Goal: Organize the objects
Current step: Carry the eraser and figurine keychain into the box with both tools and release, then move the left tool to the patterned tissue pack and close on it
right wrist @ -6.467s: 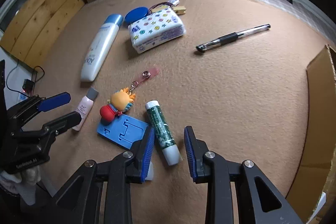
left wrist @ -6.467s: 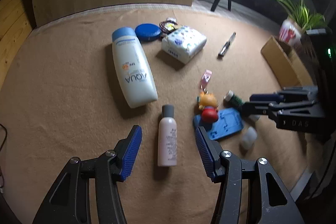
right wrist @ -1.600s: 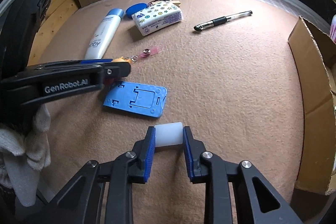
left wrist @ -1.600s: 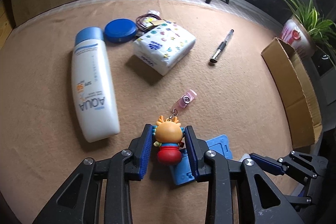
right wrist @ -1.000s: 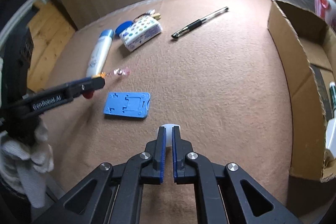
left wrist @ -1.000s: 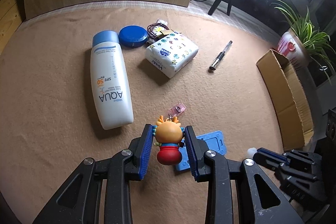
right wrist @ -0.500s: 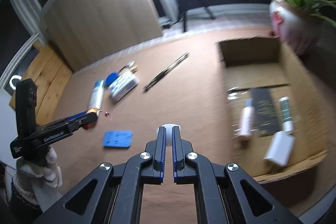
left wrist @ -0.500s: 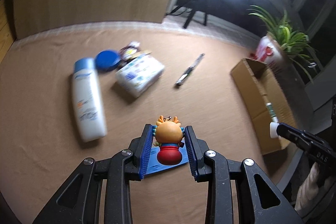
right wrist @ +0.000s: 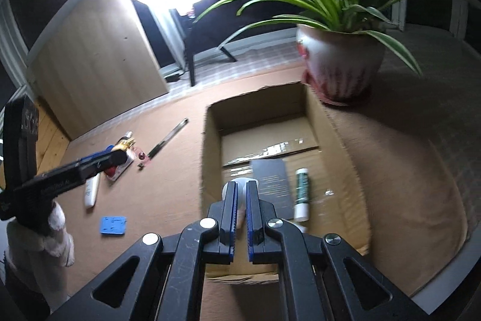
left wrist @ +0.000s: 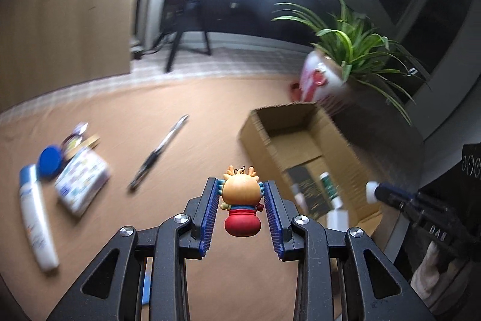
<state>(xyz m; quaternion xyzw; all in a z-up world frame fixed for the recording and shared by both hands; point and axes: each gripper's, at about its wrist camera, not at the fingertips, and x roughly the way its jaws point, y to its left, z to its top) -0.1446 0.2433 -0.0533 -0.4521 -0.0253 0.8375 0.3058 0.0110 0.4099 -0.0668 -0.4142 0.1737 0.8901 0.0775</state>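
- Left wrist view, far left: a white bottle (left wrist: 36, 218), a blue lid (left wrist: 49, 161) and a patterned pack (left wrist: 81, 185) lie blurred on the tan table (left wrist: 180, 98), well apart from the box.
- Left of centre: a pen (left wrist: 157, 152) lies slanted, with bare table all round it.
- Low centre: the left gripper (left wrist: 240, 200) is partly closed, its blue pads pressing both sides of a toy (left wrist: 241, 202) with an orange head and red base, held above the table.
- Right of centre: the open box (left wrist: 264, 122) stands with its near wall between toy and floor; a dark card (left wrist: 309, 185) and a green tube (left wrist: 329, 184) already lie inside.
- Right edge: the right gripper (left wrist: 374, 191) shows side-on, nipping a white cap (left wrist: 370, 191).
- Right wrist view, low centre: the right gripper (right wrist: 240, 194) is almost fully shut on that cap (right wrist: 239, 182), over the box's near left part.
- To do this step well, I judge each hand should clear the box wall (right wrist: 207, 152) before letting go, and drop into the bare floor in the upper half of the box, away from card and tube (right wrist: 301, 191).
- Edges: the plant (right wrist: 339, 62) stands close beside the box's far right corner, so I would approach from the near side; the left gripper (right wrist: 118, 157) has free table between itself and the box.
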